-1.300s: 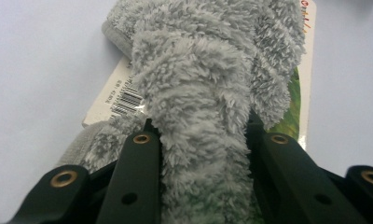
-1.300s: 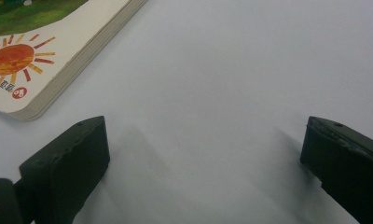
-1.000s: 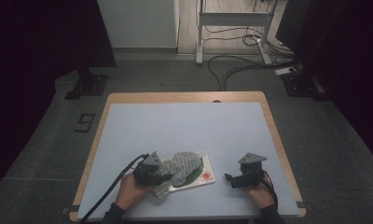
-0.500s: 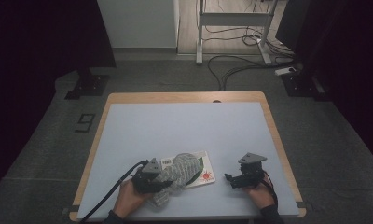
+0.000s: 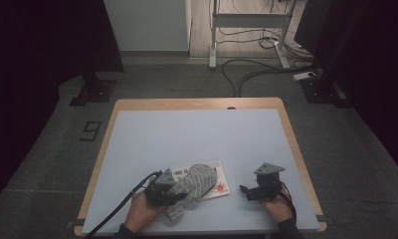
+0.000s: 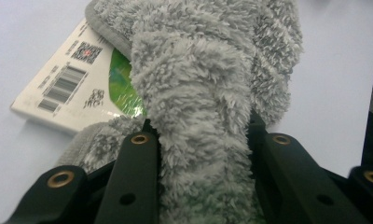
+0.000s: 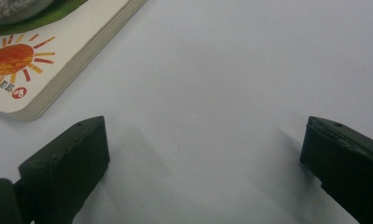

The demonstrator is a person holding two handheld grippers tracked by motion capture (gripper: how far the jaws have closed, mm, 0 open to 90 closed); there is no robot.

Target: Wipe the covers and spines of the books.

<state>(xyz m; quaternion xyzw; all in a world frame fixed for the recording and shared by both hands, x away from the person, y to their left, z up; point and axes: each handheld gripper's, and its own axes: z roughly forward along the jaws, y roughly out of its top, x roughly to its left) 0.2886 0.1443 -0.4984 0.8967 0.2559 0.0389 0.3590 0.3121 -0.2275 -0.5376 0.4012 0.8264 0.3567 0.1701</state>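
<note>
A fluffy grey cloth lies bunched over a white book near the table's front edge. My left gripper comes in from the left and is shut on a thick fold of the cloth, with both jaws pressed into the pile. Under the cloth the book shows barcodes and a green patch. My right gripper rests to the right of the book, open, with bare table between its jaws. The book's corner with an orange sun lies at its upper left.
The table has a pale blue top and a wooden rim. A black cable trails from the left gripper over the front edge. Cables and a desk frame stand on the floor beyond the far edge.
The left gripper has shifted slightly toward the front edge with the cloth in it, and the cloth has bunched a little more. The right gripper has kept still.
</note>
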